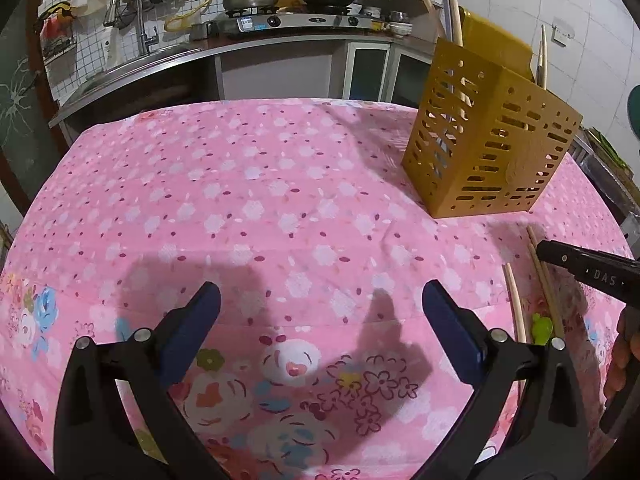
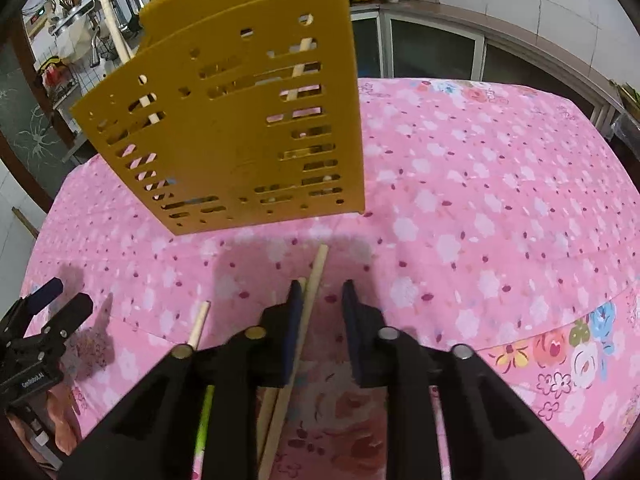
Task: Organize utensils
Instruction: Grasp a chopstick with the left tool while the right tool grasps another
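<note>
A yellow slotted utensil holder [image 1: 488, 140] [image 2: 240, 120] stands on the pink flowered tablecloth [image 1: 260, 200] with wooden chopsticks upright in it. Three loose chopsticks lie in front of it. My right gripper [image 2: 323, 292] [image 1: 580, 268] is low over them, its jaws narrow but still apart. One chopstick [image 2: 318, 268] [image 1: 544, 276] runs between the fingers against the left pad, with a gap to the right pad. A second chopstick [image 2: 301, 282] is mostly hidden under the left finger. The third chopstick [image 2: 200, 322] [image 1: 516, 300] lies further left. My left gripper [image 1: 320, 292] [image 2: 44, 308] hovers wide open over bare cloth, holding nothing.
A small green utensil [image 1: 542, 328] [image 2: 204, 412] lies beside the chopsticks, partly hidden under my right gripper. Behind the table runs a kitchen counter [image 1: 280, 36] with a sink, a pot on a stove and hanging tools. A person's hand [image 1: 624, 356] shows at the right edge.
</note>
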`<state>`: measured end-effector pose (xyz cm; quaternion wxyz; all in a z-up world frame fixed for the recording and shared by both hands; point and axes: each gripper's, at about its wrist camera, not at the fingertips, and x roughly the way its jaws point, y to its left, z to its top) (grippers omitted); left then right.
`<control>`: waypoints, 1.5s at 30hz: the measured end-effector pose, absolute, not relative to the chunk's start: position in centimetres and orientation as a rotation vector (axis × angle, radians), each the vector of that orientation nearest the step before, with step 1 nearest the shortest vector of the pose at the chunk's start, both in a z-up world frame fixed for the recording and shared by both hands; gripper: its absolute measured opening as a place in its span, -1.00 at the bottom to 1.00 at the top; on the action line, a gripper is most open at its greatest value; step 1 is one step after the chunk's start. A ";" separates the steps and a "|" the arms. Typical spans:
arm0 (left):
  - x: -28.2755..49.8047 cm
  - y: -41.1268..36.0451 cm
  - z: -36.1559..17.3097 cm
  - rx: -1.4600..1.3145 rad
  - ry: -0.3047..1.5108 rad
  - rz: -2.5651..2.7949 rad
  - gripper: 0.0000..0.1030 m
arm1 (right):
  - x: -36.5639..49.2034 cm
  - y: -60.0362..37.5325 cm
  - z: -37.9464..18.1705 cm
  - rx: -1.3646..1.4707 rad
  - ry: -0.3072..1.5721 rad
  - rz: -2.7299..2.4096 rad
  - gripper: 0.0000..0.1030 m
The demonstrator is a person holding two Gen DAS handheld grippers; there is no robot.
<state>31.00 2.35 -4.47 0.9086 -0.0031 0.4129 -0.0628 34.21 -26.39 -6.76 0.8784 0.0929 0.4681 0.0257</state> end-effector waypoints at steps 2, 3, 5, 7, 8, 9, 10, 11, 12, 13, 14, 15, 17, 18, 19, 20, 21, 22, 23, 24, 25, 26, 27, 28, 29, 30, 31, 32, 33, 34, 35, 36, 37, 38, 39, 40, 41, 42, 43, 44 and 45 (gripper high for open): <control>31.2 2.3 -4.4 -0.020 0.860 -0.132 0.89 | 34.6 -26.1 -6.7 0.185 0.985 0.044 -0.76; 31.2 2.2 -4.4 -0.022 0.865 -0.133 0.89 | 34.8 -26.0 -6.7 0.181 0.989 0.035 -0.81; 31.3 1.9 -4.5 -0.018 0.874 -0.132 0.89 | 35.1 -25.7 -6.9 0.168 1.003 0.018 -0.85; 31.3 1.4 -4.6 -0.005 0.884 -0.132 0.89 | 35.2 -25.6 -6.9 0.165 1.004 0.020 -0.84; 31.3 1.1 -4.6 -0.002 0.888 -0.131 0.89 | 35.2 -25.6 -6.7 0.165 1.005 0.022 -0.84; 31.3 0.8 -4.6 -0.003 0.894 -0.134 0.89 | 35.0 -25.8 -6.7 0.169 1.004 0.031 -0.84; 31.2 0.7 -4.6 -0.005 0.899 -0.138 0.89 | 34.8 -26.0 -6.6 0.176 1.004 0.038 -0.85; 31.2 0.4 -4.6 -0.006 0.903 -0.143 0.88 | 34.6 -26.3 -6.6 0.182 1.004 0.044 -0.85; 31.1 -0.1 -4.6 -0.002 0.909 -0.151 0.87 | 34.3 -26.6 -6.5 0.180 1.005 0.049 -0.86; 31.1 -0.6 -4.6 0.005 0.913 -0.158 0.86 | 34.0 -26.7 -6.3 0.169 1.004 0.047 -0.86; 31.1 -1.1 -4.6 0.011 0.916 -0.165 0.84 | 33.7 -26.9 -6.2 0.160 1.004 0.047 -0.87; 31.1 -1.4 -4.6 0.014 0.918 -0.171 0.82 | 33.5 -27.2 -6.2 0.155 1.006 0.049 -0.89; 31.2 -2.6 -4.6 0.020 0.933 -0.198 0.76 | 33.5 -28.4 -6.2 0.157 1.012 0.046 -0.89; 31.2 -3.0 -4.6 0.019 0.937 -0.211 0.70 | 33.3 -28.9 -6.1 0.156 1.013 0.040 -0.89; 31.2 -3.7 -4.6 0.020 0.948 -0.231 0.68 | 33.0 -29.5 -6.0 0.156 1.014 0.030 -0.89; 31.2 -4.0 -4.7 0.022 0.953 -0.239 0.66 | 32.7 -29.7 -6.0 0.157 1.015 0.024 -0.89; 31.2 -4.6 -4.7 0.024 0.959 -0.250 0.62 | 32.5 -30.3 -5.9 0.162 1.017 0.016 -0.89; 31.3 -5.2 -4.7 0.027 0.968 -0.263 0.58 | 32.3 -30.7 -6.0 0.167 1.017 0.012 -0.89; 31.4 -5.7 -4.8 0.031 0.976 -0.270 0.55 | 32.1 -31.1 -6.0 0.172 1.018 0.007 -0.89; 31.6 -6.3 -4.9 0.036 0.990 -0.281 0.48 | 31.9 -31.5 -6.1 0.178 1.018 0.002 -0.89; 31.7 -6.7 -5.0 0.038 1.001 -0.288 0.44 | 31.7 -31.8 -6.1 0.182 1.019 0.000 -0.89; 31.8 -7.2 -5.2 0.041 1.014 -0.292 0.41 | 31.6 -32.1 -6.2 0.186 1.020 -0.002 -0.89; 32.0 -7.6 -5.5 0.046 1.027 -0.294 0.34 | 31.4 -32.3 -6.3 0.187 1.020 -0.004 -0.89; 32.1 -8.1 -5.6 0.062 1.028 -0.286 0.34 | 31.4 -32.5 -6.4 0.189 1.021 -0.001 -0.89; 32.1 -8.4 -5.6 0.071 1.025 -0.286 0.31 | 31.3 -32.7 -6.4 0.189 1.023 0.003 -0.89; 32.3 -8.9 -5.6 0.083 1.035 -0.294 0.20 | 31.4 -32.7 -6.4 0.191 1.028 0.006 -0.89; 32.4 -9.2 -5.6 0.091 1.037 -0.293 0.13 | 31.6 -32.7 -6.5 0.193 1.036 0.008 -0.88; 32.6 -9.5 -5.7 0.100 1.039 -0.289 0.08 | 31.8 -32.7 -6.5 0.193 1.041 0.008 -0.88; 32.9 -9.8 -5.7 0.115 1.048 -0.283 0.04 | 32.0 -32.6 -6.6 0.193 1.044 0.007 -0.87; 33.1 -10.1 -5.7 0.125 1.053 -0.278 -0.07 | 32.4 -32.6 -6.6 0.194 1.053 0.006 -0.87; 33.4 -10.2 -5.6 0.132 1.059 -0.273 -0.15 | 32.9 -32.7 -6.7 0.195 1.061 0.007 -0.85; 33.6 -10.2 -5.5 0.132 1.066 -0.271 -0.30 | 33.2 -32.7 -6.6 0.198 1.072 0.007 -0.83; 33.9 -10.0 -5.3 0.123 1.079 -0.275 -0.47 | 33.6 -32.8 -6.6 0.203 1.080 0.007 -0.83; 34.1 -9.8 -5.1 0.109 1.092 -0.289 -0.56 | 33.8 -32.8 -6.6 0.206 1.087 0.007 -0.83; 34.3 -9.6 -5.1 0.092 1.106 -0.302 -0.70 | 34.1 -32.8 -6.6 0.208 1.098 0.007 -0.83; 34.5 -9.3 -4.9 0.076 1.120 -0.308 -0.79 | 34.5 -32.8 -6.6 0.202 1.107 0.007 -0.83; 34.6 -9.2 -4.9 0.069 1.127 -0.309 -0.82 | 34.8 -33.0 -6.7 0.194 1.111 0.007 -0.84; 34.7 -9.1 -4.8 0.059 1.135 -0.316 -0.87 | 35.0 -32.9 -6.7 0.179 1.118 0.006 -0.89; 34.8 -9.1 -4.8 0.058 1.137 -0.318 -0.93 | 35.0 -32.9 -6.6 0.175 1.121 0.008 -0.89; 34.8 -9.1 -4.7 0.060 1.137 -0.316 -0.95 | 34.9 -32.8 -6.6 0.174 1.121 0.011 -0.89; 34.7 -9.1 -4.7 0.068 1.134 -0.309 -1.00 | 34.8 -32.9 -6.5 0.176 1.119 0.015 -0.89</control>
